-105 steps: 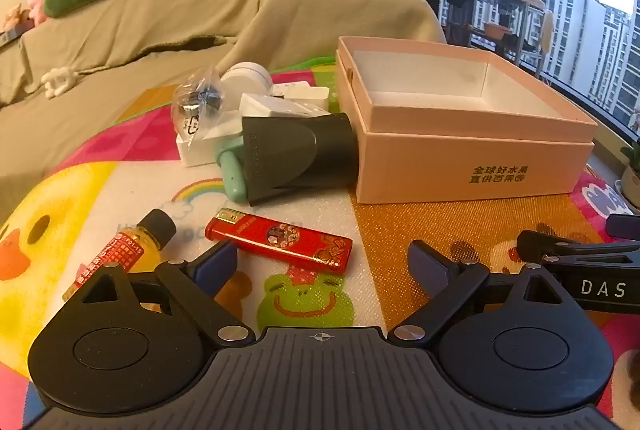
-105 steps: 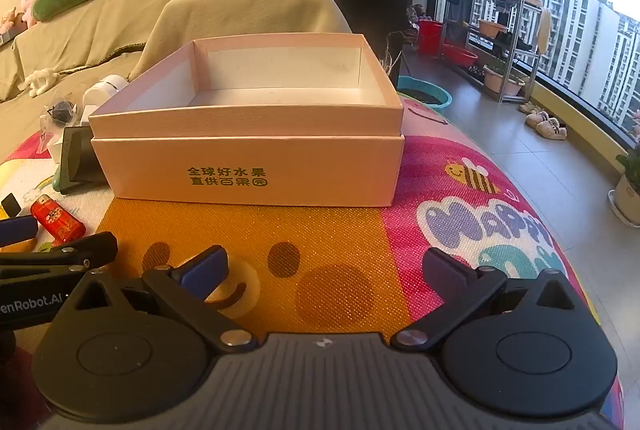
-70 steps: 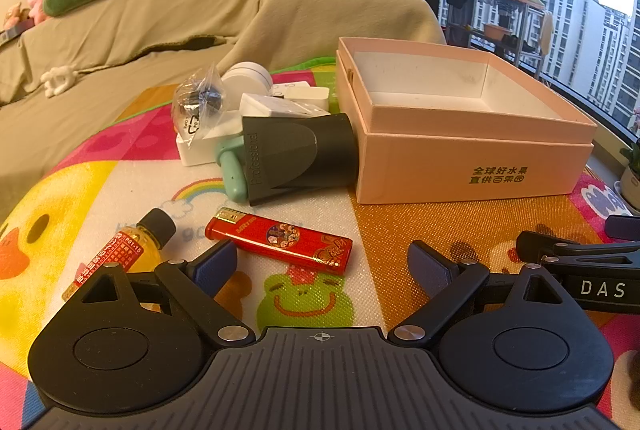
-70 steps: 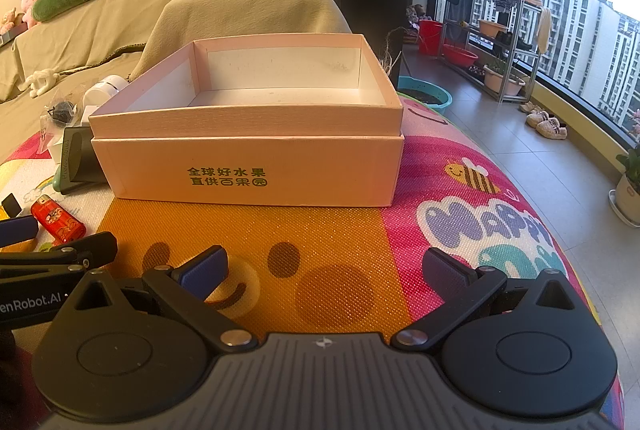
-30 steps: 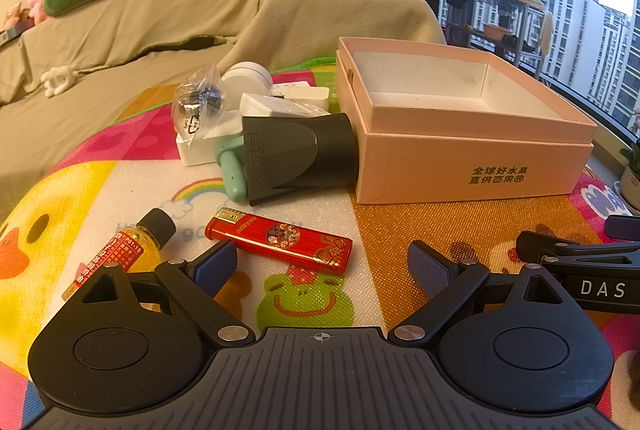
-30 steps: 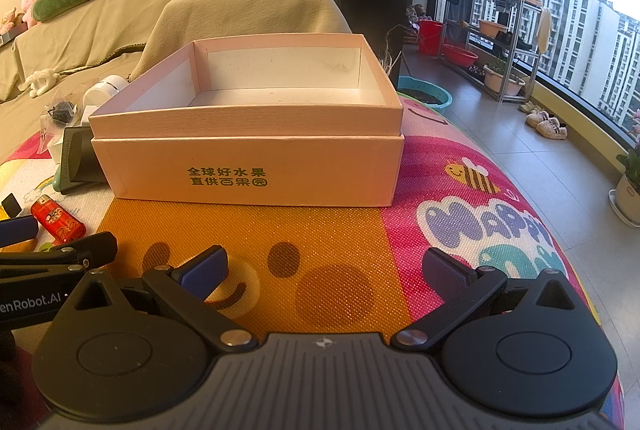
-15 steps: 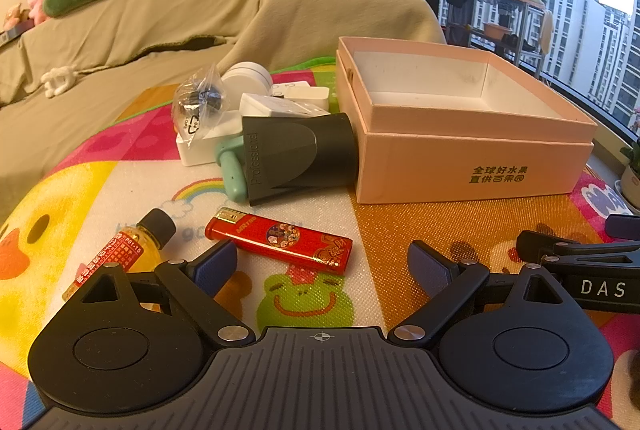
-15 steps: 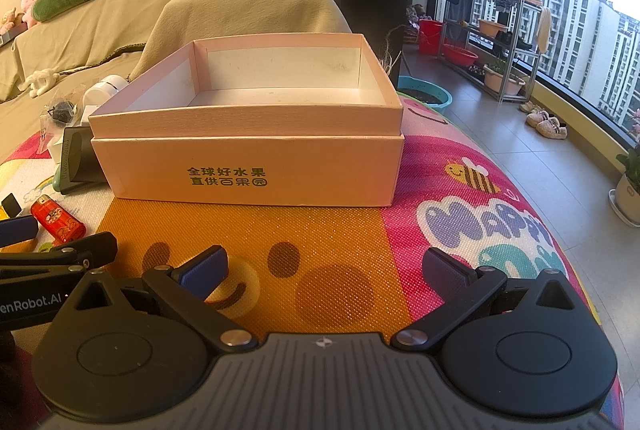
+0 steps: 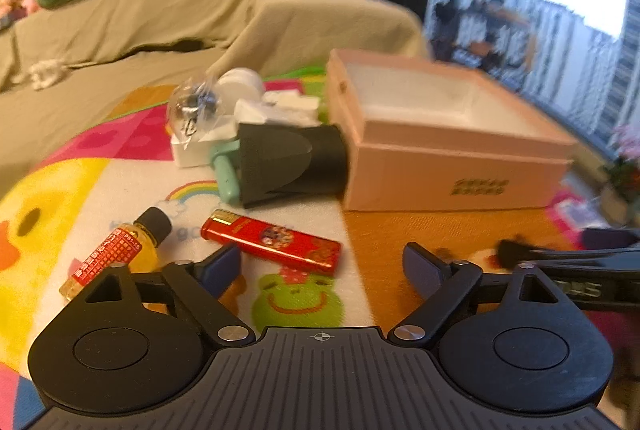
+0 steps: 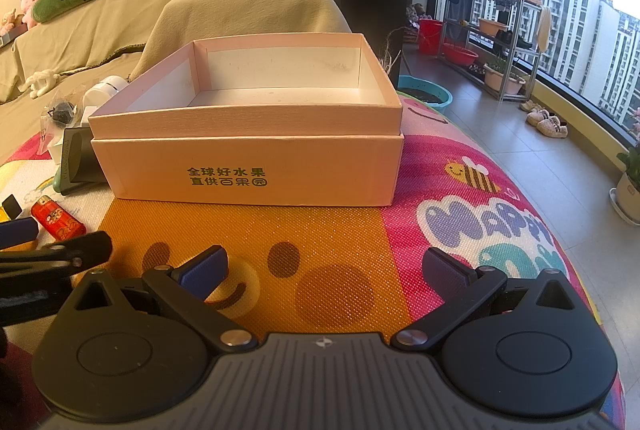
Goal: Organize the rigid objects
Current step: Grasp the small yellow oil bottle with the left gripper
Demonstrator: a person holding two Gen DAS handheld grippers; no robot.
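A red lighter point(image 9: 272, 242) lies on the play mat just ahead of my left gripper point(image 9: 320, 268). The jaws are closing; the lighter's right end sits between the fingertips, untouched by the pads. A small yellow bottle point(image 9: 116, 250) with a black cap lies left of the left finger. Beyond them a dark hair dryer point(image 9: 288, 161) with a green handle rests against the open pink box point(image 9: 452, 165). My right gripper point(image 10: 326, 270) hovers open and empty over the orange part of the mat, facing the pink box point(image 10: 248, 173).
Behind the hair dryer are a clear bag point(image 9: 196, 105) with a dark item, a white round object point(image 9: 240, 81) and a white carton point(image 9: 188, 153). A covered sofa point(image 9: 120, 29) stands beyond. Past the mat's right edge point(image 10: 560, 230) is tiled floor.
The left view has tilted slightly and blurred, and the left fingertips stand a little closer together. The right view is unchanged.
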